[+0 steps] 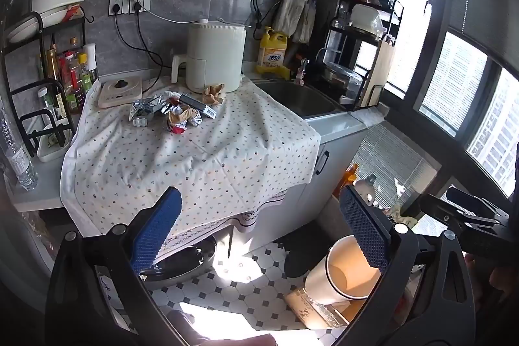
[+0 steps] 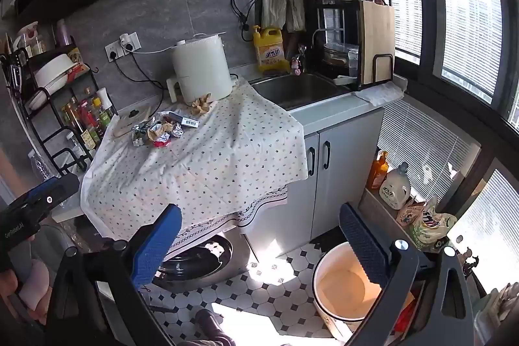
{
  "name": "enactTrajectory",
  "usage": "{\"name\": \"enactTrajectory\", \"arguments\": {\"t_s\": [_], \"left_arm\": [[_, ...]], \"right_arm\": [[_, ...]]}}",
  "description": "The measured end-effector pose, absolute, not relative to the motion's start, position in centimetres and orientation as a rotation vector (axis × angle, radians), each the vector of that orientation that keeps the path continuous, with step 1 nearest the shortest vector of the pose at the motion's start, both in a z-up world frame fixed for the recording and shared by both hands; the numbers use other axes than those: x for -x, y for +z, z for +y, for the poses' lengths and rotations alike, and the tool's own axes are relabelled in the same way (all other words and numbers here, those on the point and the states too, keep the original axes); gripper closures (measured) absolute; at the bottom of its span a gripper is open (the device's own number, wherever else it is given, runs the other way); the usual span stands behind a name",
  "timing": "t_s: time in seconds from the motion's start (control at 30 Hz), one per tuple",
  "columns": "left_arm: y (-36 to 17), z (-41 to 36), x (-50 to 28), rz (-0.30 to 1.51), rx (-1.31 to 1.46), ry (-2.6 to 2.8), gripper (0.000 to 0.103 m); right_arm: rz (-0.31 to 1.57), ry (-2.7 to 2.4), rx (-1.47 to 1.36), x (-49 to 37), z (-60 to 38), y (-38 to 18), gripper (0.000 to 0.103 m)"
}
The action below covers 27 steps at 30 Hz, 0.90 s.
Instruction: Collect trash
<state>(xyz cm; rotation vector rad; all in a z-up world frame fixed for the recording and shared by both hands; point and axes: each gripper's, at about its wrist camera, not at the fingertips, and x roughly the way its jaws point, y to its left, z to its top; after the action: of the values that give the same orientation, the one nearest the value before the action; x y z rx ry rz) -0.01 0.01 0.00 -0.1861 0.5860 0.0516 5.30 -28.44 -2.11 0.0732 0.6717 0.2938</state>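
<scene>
trash (image 1: 172,112) heaped; one bin (image 1: 343,268)

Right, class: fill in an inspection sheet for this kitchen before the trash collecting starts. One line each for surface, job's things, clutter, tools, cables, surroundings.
Surface: dotted cloth draped over the counter, wrinkled, hanging over the front edge.
Job's things: trash pile of crumpled foil, wrappers and a flat box on the cloth; brown paper wad apart, beside the air fryer; bin on the floor, empty.
Clutter: sauce bottles, detergent jug.
Tools: left tool and right tool both open, holding nothing, short of the trash.
Cables: black cords from wall sockets.
Surroundings: sink, window, tiled floor.
</scene>
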Motion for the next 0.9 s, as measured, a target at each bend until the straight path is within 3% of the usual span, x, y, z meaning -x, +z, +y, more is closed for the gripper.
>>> {"name": "enactTrajectory", "arguments": {"t_s": [0.9], "left_arm": [[0.5, -0.4, 1.3, 0.575, 0.185, 0.086, 0.006]], "right_arm": [[0.681, 0.340, -0.053, -4.9, -28.7, -1.5, 0.008]]}}
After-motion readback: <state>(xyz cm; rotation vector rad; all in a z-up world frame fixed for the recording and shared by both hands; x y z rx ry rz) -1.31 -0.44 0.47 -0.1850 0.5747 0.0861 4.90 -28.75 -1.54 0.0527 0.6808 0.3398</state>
